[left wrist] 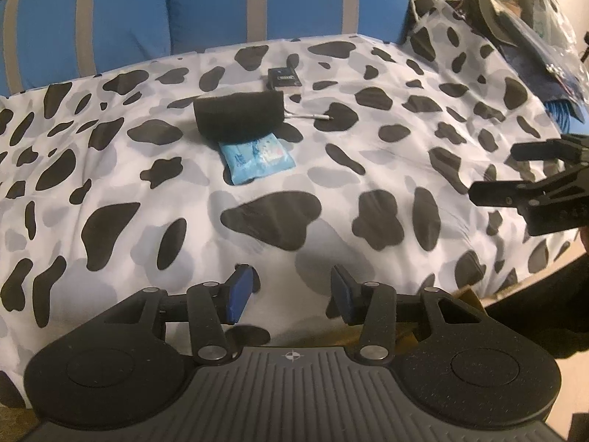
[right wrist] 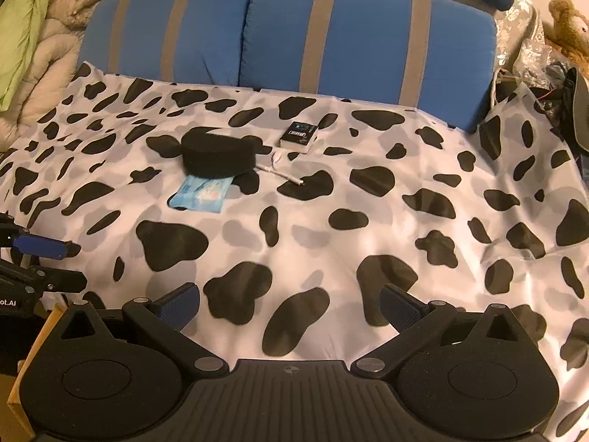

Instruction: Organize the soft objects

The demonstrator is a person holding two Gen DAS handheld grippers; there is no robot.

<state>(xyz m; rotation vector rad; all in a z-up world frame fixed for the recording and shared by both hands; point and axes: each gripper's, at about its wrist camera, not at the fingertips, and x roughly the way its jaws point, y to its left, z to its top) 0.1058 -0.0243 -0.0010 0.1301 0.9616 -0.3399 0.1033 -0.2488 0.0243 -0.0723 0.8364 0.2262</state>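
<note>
A black foam block (left wrist: pixel 239 115) (right wrist: pixel 219 158) lies on the cow-print sheet (left wrist: pixel 147 191) (right wrist: pixel 368 199), its near edge resting on a light blue tissue pack (left wrist: pixel 257 160) (right wrist: pixel 200 193). My left gripper (left wrist: pixel 291 291) hovers over the sheet's near edge, open, with nothing between its blue pads. My right gripper (right wrist: pixel 291 311) stands wide open and empty, also near the front edge. Each gripper shows at the side of the other's view: the right gripper (left wrist: pixel 515 173) at the right edge, the left gripper (right wrist: pixel 48 261) at the left edge.
A small black box (left wrist: pixel 283 78) (right wrist: pixel 300 133) and a white cable (left wrist: pixel 309 115) (right wrist: pixel 283 173) lie just behind the foam. Blue striped cushions (left wrist: pixel 184 7) (right wrist: pixel 331 37) back the bed. Clutter (left wrist: pixel 515 18) and a plush toy (right wrist: pixel 568 25) sit at the right, blankets (right wrist: pixel 36 37) at the left.
</note>
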